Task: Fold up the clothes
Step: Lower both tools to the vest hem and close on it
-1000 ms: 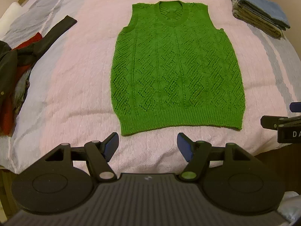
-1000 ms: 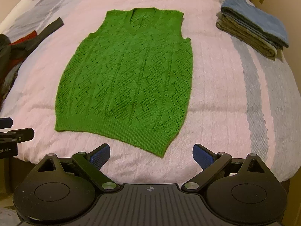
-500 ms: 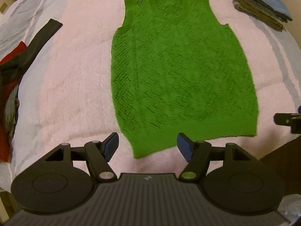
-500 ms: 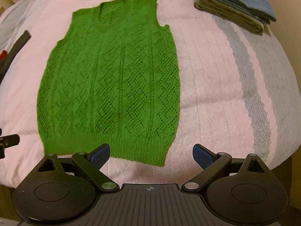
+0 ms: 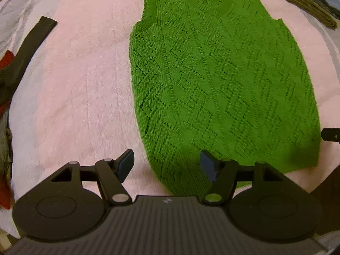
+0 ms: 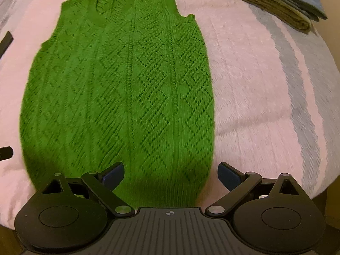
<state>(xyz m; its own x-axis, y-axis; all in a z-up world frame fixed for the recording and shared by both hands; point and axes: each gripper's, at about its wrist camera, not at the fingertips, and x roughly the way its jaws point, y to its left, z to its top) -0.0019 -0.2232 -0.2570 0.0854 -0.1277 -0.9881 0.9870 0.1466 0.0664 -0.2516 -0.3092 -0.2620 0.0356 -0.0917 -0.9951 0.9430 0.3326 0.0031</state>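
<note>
The knitted vest [image 5: 216, 80] was a bright, saturated green all over, worked in an openwork pattern of diamonds and zigzags between vertical ribs, with plain ribbed bands at neck, armholes and hem. The blanket [image 6: 250, 80] under it was a pale, fuzzy pink, crossed near its edge by grey-blue stripes. The stack of folded clothes [image 6: 276, 2] showed olive-khaki below and faded blue above. At the far left a black strap [image 5: 31, 44] lay beside a patch of red cloth [image 5: 6, 59]. Both grippers had black bodies; the fingertips [image 6: 112, 175] carried dark blue pads.
</note>
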